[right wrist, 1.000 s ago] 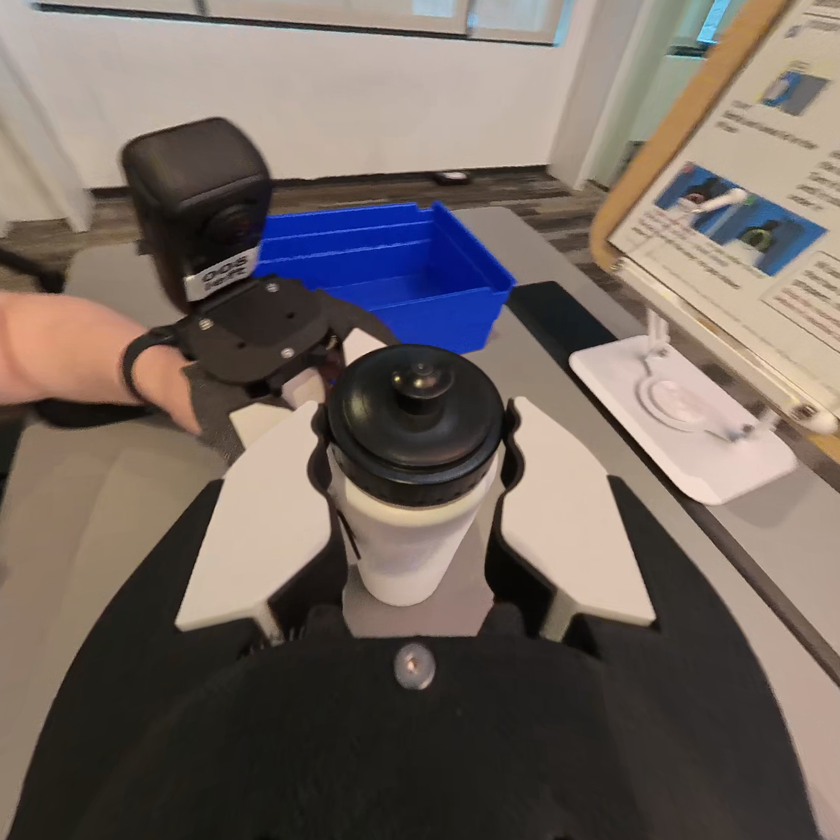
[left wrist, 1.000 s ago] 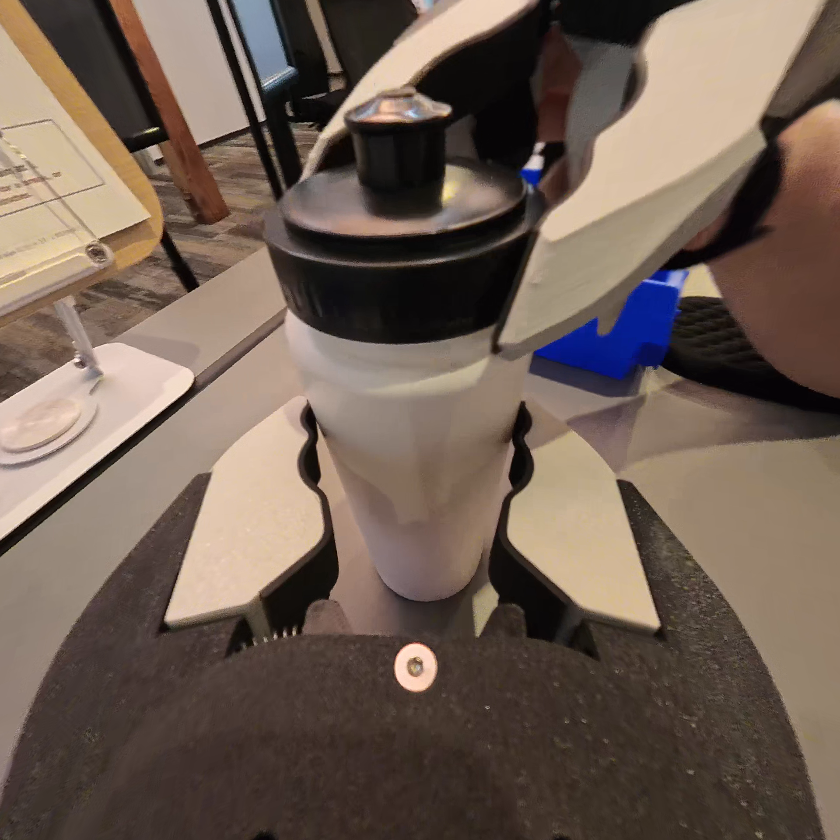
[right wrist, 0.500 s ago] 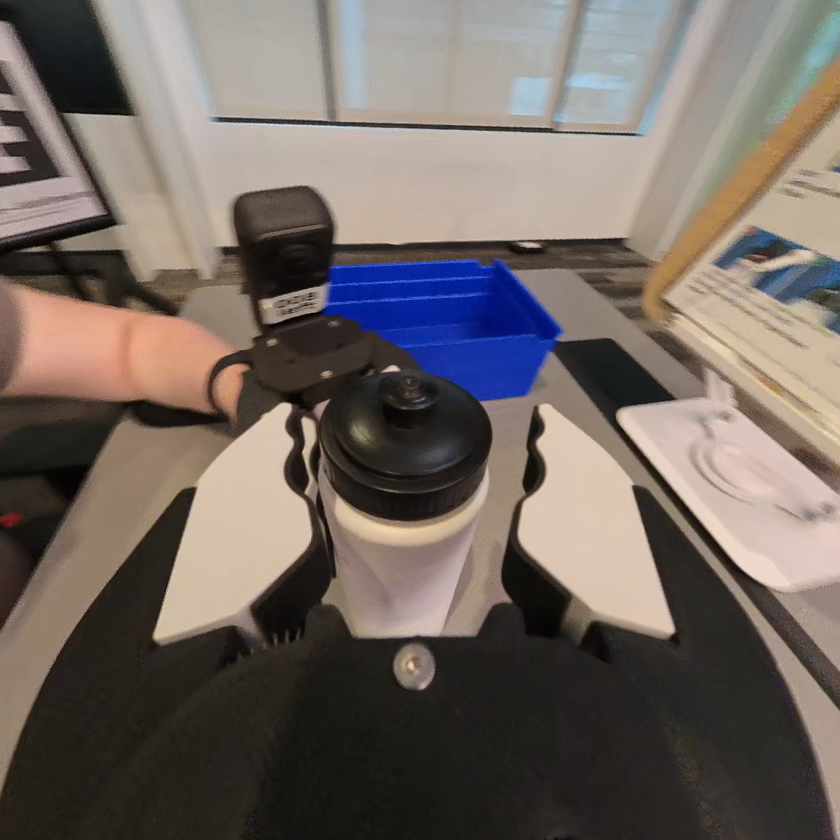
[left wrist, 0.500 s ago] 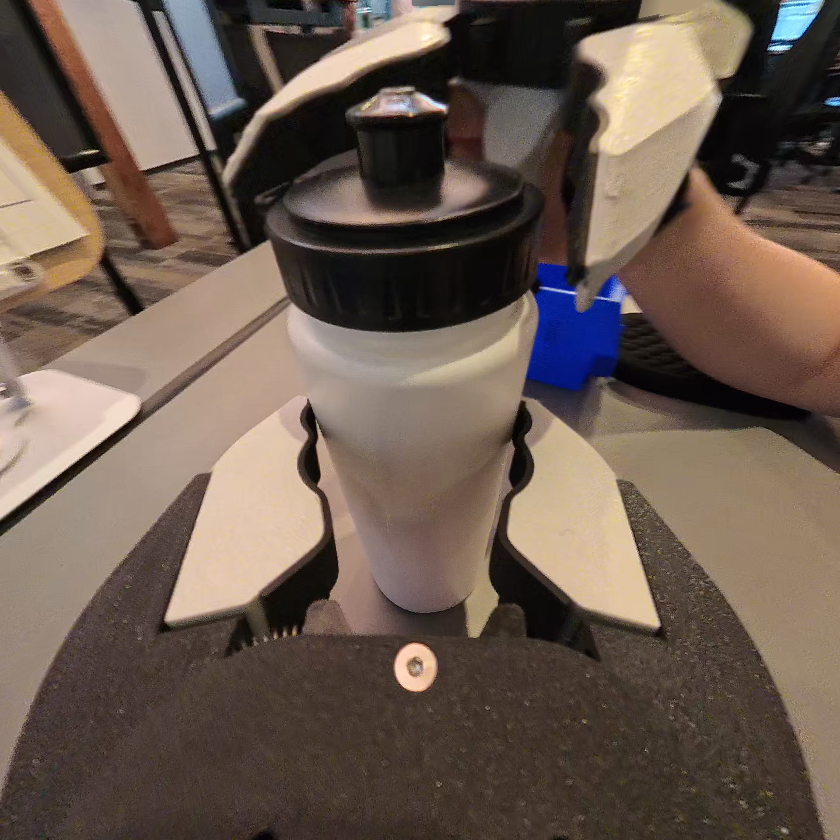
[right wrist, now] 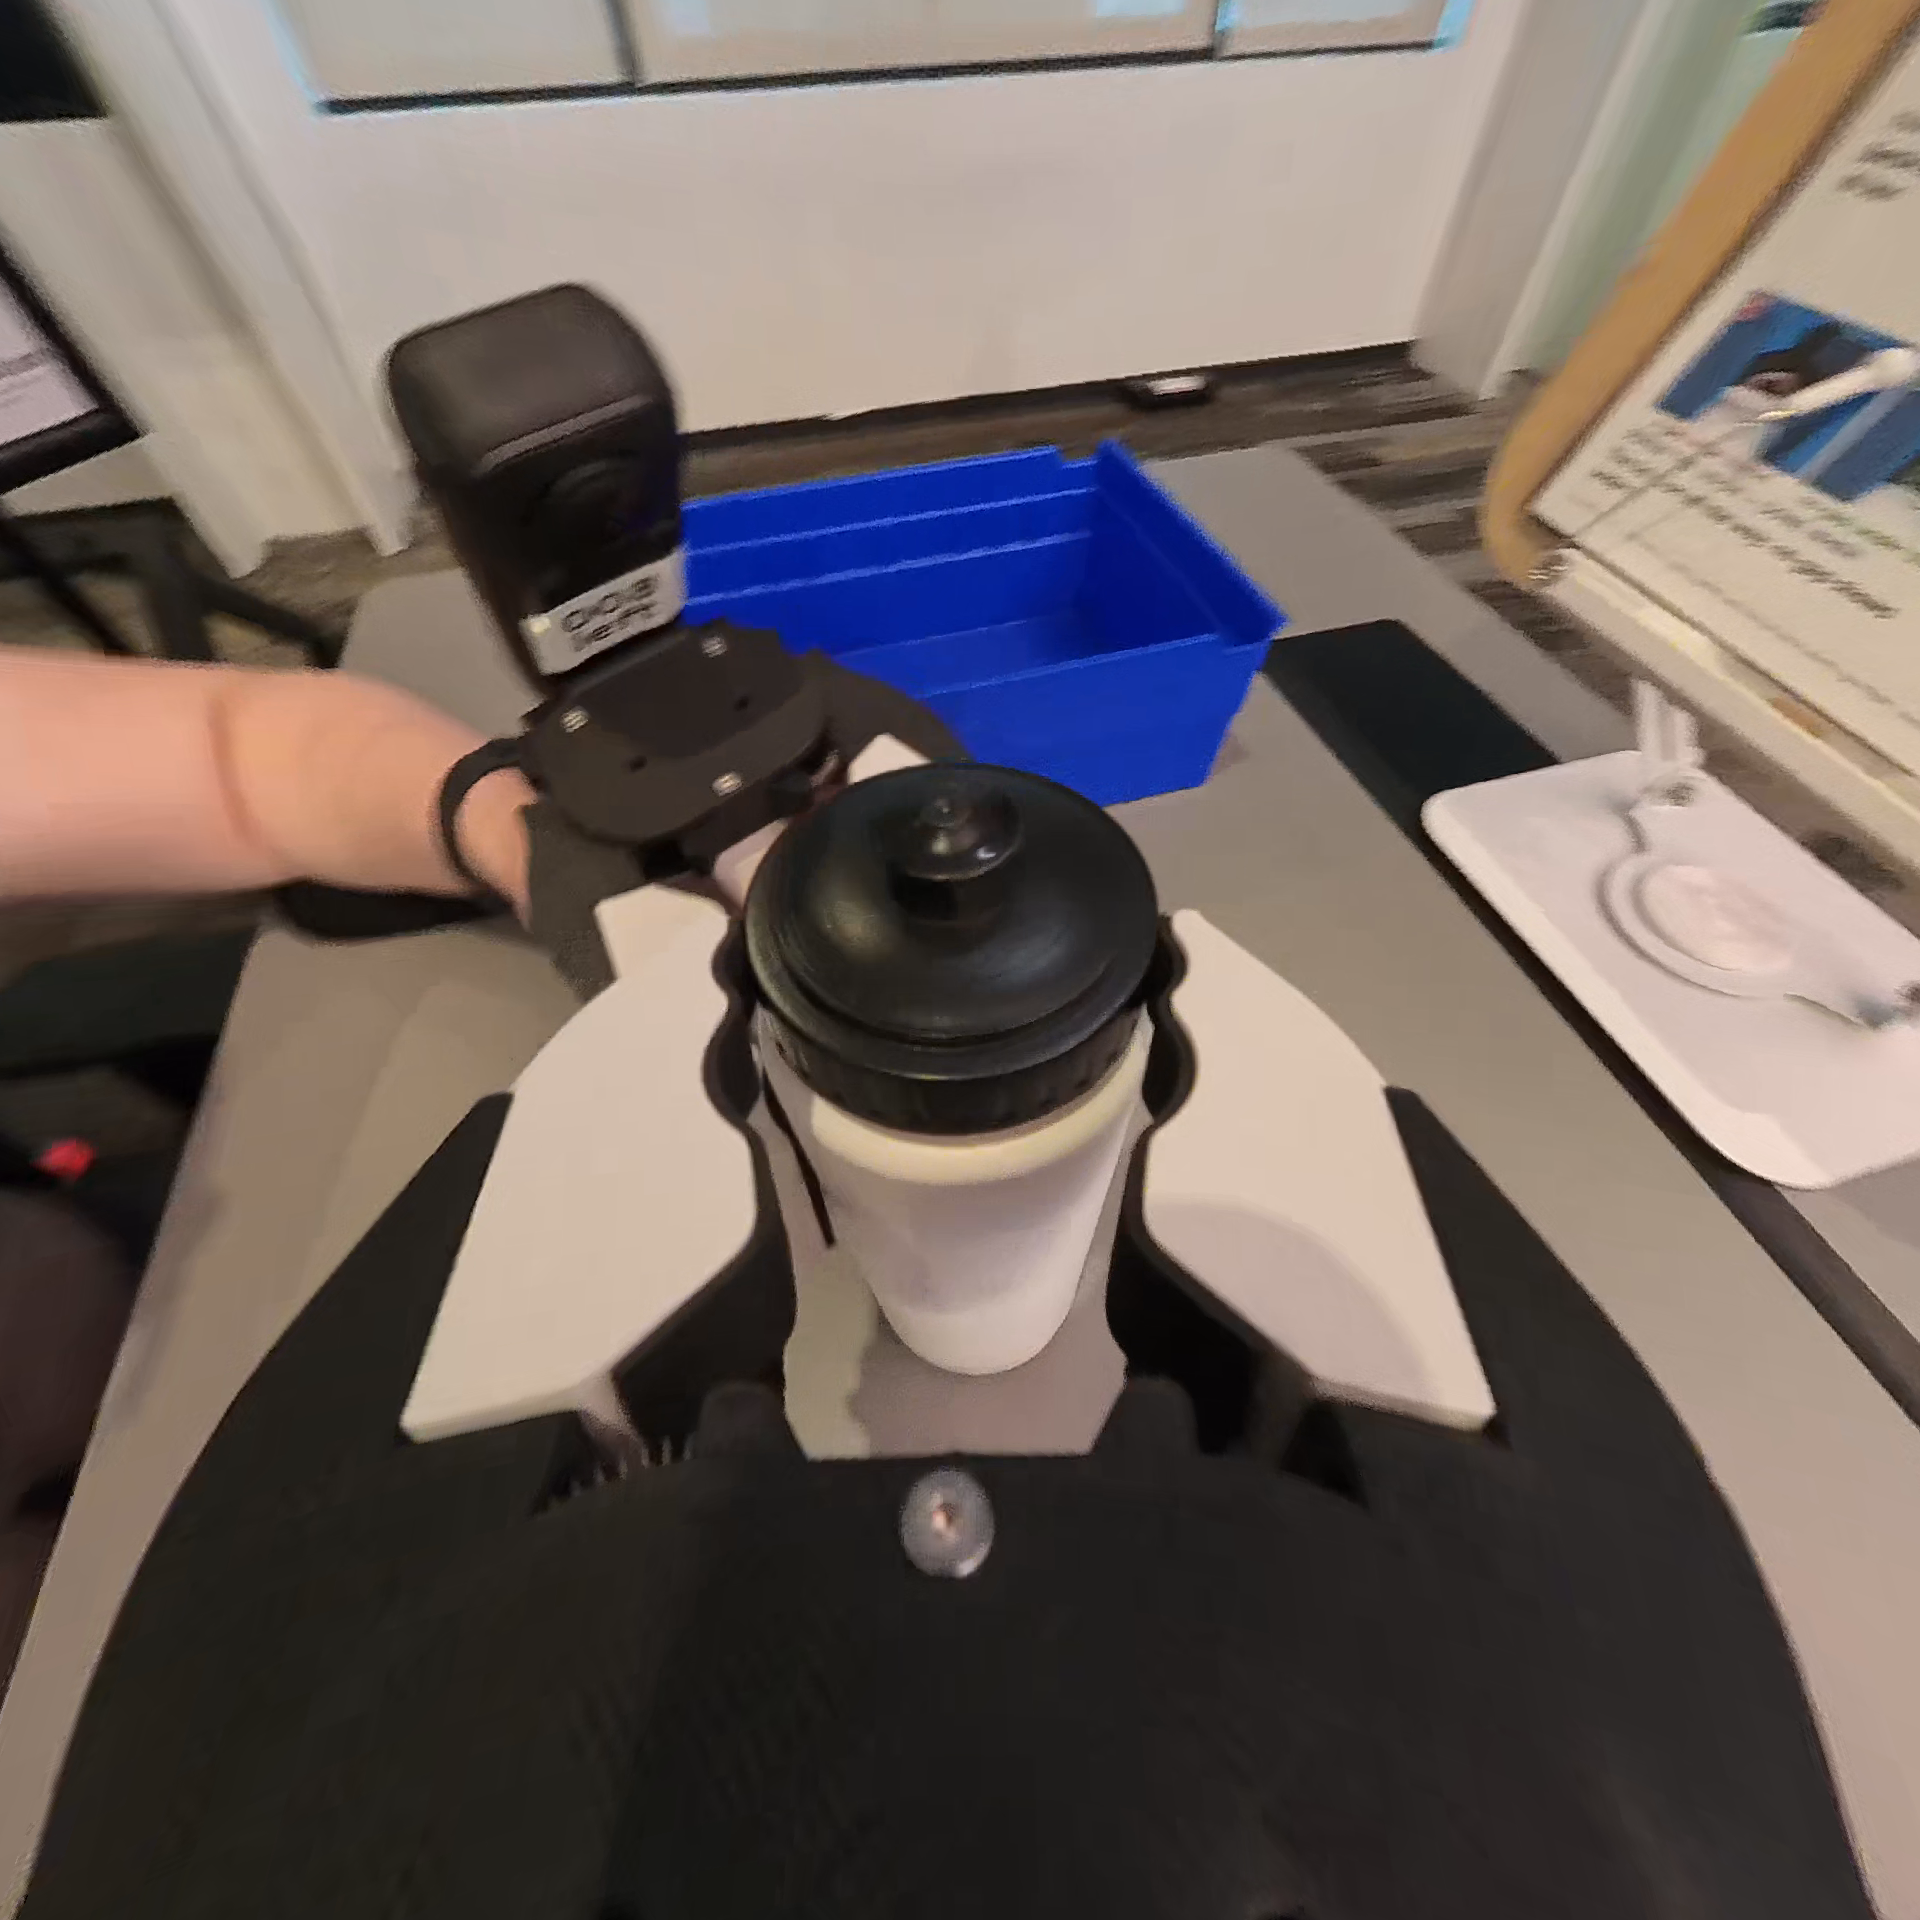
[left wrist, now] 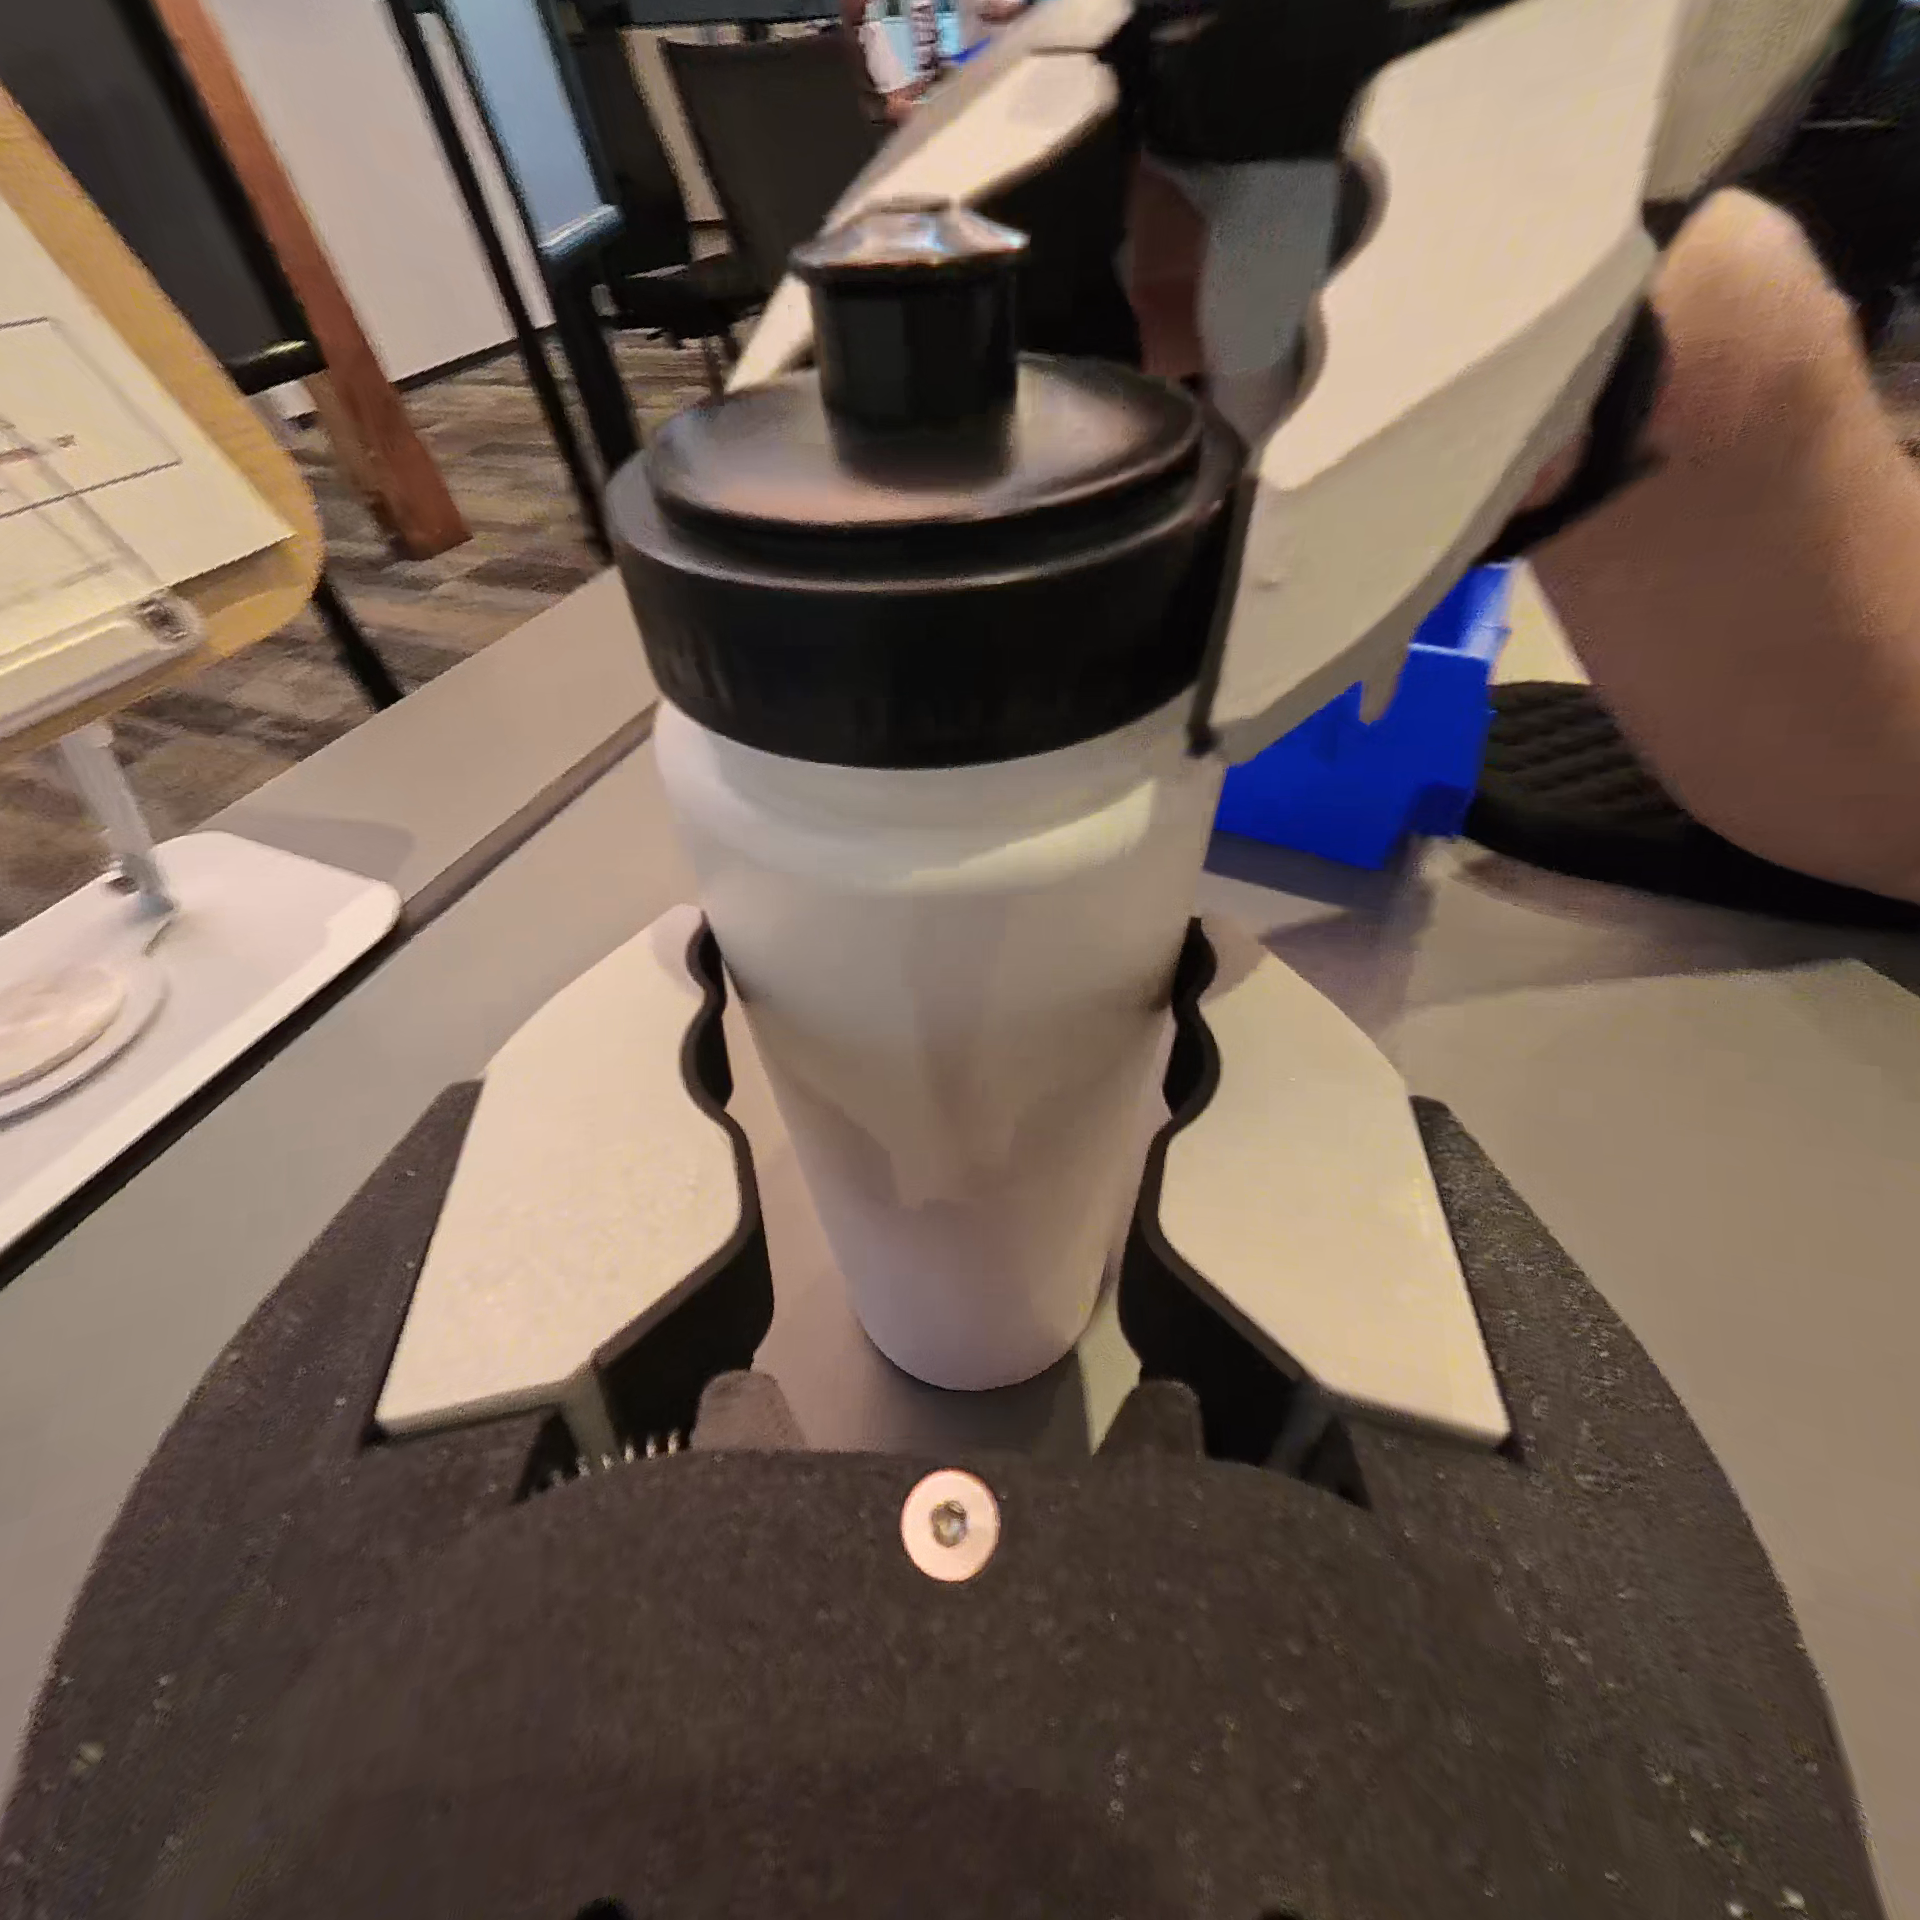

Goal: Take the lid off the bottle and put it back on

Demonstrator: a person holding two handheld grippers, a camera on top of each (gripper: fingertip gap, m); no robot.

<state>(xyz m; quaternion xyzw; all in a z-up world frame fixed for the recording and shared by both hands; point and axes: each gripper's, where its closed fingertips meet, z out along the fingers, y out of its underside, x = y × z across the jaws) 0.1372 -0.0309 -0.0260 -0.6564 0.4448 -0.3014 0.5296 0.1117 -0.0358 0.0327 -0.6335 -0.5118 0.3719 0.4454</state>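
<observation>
Two grippers on one white plastic bottle [left wrist: 935, 1039], upright on grey tabletop [left wrist: 1662, 1195]. Left gripper [left wrist: 951, 997] clamped around bottle's white body, fingers touching both sides. Black ribbed screw lid with pull spout [left wrist: 914, 582] sits on bottle. Right gripper [right wrist: 951, 997] closed on lid rim from above, both fingers in contact. Blue plastic bin [right wrist: 997, 634] behind; white stand base [right wrist: 1704, 987] far right.
</observation>
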